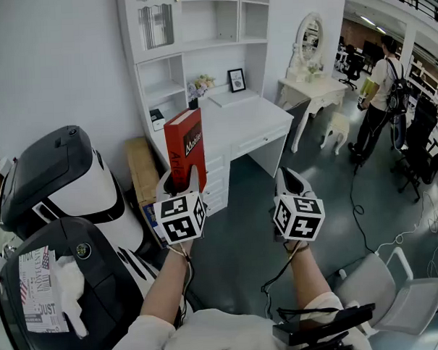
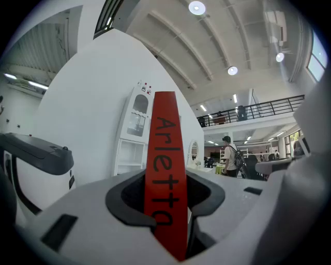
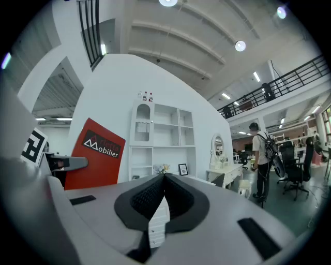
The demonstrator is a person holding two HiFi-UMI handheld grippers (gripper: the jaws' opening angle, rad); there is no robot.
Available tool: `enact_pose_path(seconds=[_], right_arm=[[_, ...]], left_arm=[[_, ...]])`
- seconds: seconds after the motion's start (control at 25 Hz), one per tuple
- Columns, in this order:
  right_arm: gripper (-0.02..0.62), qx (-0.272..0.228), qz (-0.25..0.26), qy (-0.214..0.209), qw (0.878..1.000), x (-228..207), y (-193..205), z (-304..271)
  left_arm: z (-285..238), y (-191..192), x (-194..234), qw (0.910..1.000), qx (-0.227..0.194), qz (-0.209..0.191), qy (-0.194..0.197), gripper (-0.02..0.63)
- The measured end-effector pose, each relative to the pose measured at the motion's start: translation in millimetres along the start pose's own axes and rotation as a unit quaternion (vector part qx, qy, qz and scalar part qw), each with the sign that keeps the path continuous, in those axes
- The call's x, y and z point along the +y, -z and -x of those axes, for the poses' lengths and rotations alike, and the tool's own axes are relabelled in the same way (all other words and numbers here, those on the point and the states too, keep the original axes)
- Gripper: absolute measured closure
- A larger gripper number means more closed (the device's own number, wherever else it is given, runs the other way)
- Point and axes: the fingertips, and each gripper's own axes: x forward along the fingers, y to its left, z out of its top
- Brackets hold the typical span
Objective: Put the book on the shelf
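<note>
Gripping the thin red book with a stiff, smooth cover by its lower edge, my left tool holds it upright in the air. My right tool is closed together, empty. The tall white shelf unit stands ahead, well apart. I fear the tall book can tilt or slip, because only a narrow part is pinched.

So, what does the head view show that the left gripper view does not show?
Only the head view: the right gripper, the wearer's forearms, and the framed picture on the white desk. Only the left gripper view: the ceiling lights, the balcony railing, and the spine lettering seen from close. Both: the red book clamped upright in the left gripper, the white shelf unit, and a person with a backpack.
</note>
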Motion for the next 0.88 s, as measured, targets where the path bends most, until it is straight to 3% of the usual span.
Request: enact_pose_path(seconds=[0.88], right_arm=[[0.574, 0.002, -0.016, 0.034, 0.999, 14.3, 14.2, -12.3]], left_arm=[[-19.6, 9.0, 17.1, 0.9998, 0.005, 0.001, 0.022, 0.44]])
